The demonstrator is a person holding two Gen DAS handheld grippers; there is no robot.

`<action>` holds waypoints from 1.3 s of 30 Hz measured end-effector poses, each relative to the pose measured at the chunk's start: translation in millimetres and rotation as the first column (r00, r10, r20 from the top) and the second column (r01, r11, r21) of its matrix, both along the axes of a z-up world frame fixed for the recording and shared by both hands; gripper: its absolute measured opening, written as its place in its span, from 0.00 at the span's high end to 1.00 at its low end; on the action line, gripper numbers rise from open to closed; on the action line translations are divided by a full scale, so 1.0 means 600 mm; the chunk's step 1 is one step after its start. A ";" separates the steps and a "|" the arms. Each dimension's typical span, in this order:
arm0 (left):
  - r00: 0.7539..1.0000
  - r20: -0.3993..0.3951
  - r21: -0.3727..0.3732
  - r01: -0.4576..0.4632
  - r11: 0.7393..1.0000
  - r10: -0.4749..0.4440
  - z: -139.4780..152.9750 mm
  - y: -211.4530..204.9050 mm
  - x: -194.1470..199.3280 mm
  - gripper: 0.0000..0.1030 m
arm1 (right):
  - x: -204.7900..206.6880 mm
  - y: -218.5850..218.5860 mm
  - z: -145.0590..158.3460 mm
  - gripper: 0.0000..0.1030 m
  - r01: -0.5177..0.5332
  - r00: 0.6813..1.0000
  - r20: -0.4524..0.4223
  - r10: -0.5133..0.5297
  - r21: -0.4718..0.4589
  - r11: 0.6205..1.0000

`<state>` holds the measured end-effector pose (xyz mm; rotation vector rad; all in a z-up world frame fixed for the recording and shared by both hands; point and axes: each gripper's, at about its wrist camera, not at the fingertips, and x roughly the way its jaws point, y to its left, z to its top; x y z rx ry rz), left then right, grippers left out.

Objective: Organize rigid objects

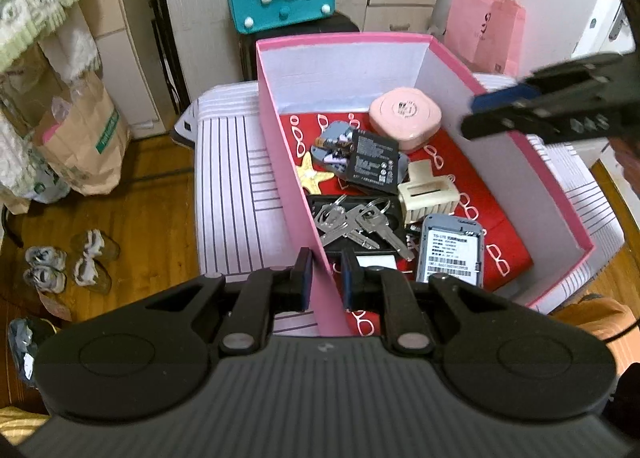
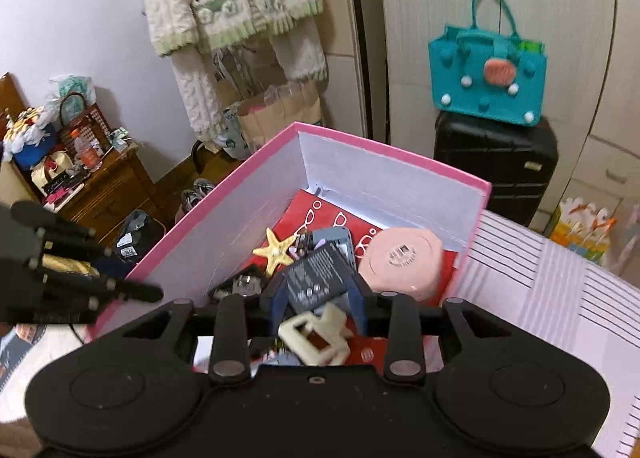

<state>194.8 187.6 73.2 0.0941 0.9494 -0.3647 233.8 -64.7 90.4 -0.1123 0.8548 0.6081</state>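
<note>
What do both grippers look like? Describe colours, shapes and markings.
The left gripper and right gripper match: matte black bodies, two round discs each, hinged link arms with silver pivot pins, and dark blue finger pads. The left body's top looks ribbed.

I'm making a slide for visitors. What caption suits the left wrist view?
Left gripper straddles the pink box wall; keys, battery and starfish lie inside.

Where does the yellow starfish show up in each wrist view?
Left wrist: starfish lies centre-left, against the pink box's left wall, beside the black battery.
Right wrist: starfish sits mid-frame, left of the battery, above the tool.
Shared landmark: the round pink case, right of the battery in both.
</note>
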 end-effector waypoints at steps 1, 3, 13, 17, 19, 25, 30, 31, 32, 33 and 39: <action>1.000 0.010 -0.002 -0.003 1.000 0.003 0.006 0.000 -0.007 0.86 | -0.011 -0.007 0.006 0.60 0.000 1.000 0.011 0.000 0.002 1.000; 0.999 0.038 0.001 -0.004 1.000 0.004 0.023 0.000 -0.023 0.86 | -0.030 -0.020 0.017 0.58 -0.005 0.999 0.033 0.004 0.009 1.000; 0.993 0.110 0.003 -0.040 0.999 0.040 0.073 -0.029 -0.077 0.86 | -0.077 -0.081 0.014 0.36 0.054 0.998 0.021 -0.054 -0.016 0.998; 0.993 0.099 -0.007 -0.056 0.998 0.057 0.077 -0.037 -0.103 0.85 | -0.101 -0.094 0.017 0.28 0.121 0.992 -0.012 -0.123 -0.097 0.988; 0.994 0.096 -0.021 -0.057 0.998 0.059 0.083 -0.040 -0.113 0.84 | -0.129 -0.101 0.022 0.26 0.144 0.989 0.047 -0.139 -0.111 0.983; 0.987 0.151 -0.048 -0.054 0.997 0.060 0.100 -0.063 -0.148 0.67 | -0.195 -0.154 0.043 0.19 0.164 0.982 0.077 -0.172 0.102 0.981; 0.984 0.170 -0.099 -0.033 0.994 0.050 0.104 -0.084 -0.172 0.60 | -0.231 -0.179 0.057 0.18 0.265 0.953 0.114 -0.282 0.148 0.953; 0.983 0.175 -0.102 -0.032 0.994 0.050 0.103 -0.089 -0.175 0.60 | -0.234 -0.178 0.057 0.17 0.287 0.946 0.123 -0.301 0.119 0.951; 0.983 0.179 -0.106 -0.032 0.994 0.050 0.101 -0.094 -0.178 0.60 | -0.236 -0.175 0.055 0.17 0.311 0.940 0.122 -0.320 0.087 0.946; 0.982 0.182 -0.114 -0.034 0.993 0.054 0.099 -0.097 -0.181 0.59 | -0.236 -0.174 0.053 0.17 0.334 0.934 0.114 -0.338 0.056 0.941; 0.981 0.167 -0.141 -0.075 0.987 0.098 0.078 -0.118 -0.185 0.45 | -0.252 -0.185 0.053 0.17 0.419 0.903 0.119 -0.413 -0.030 0.907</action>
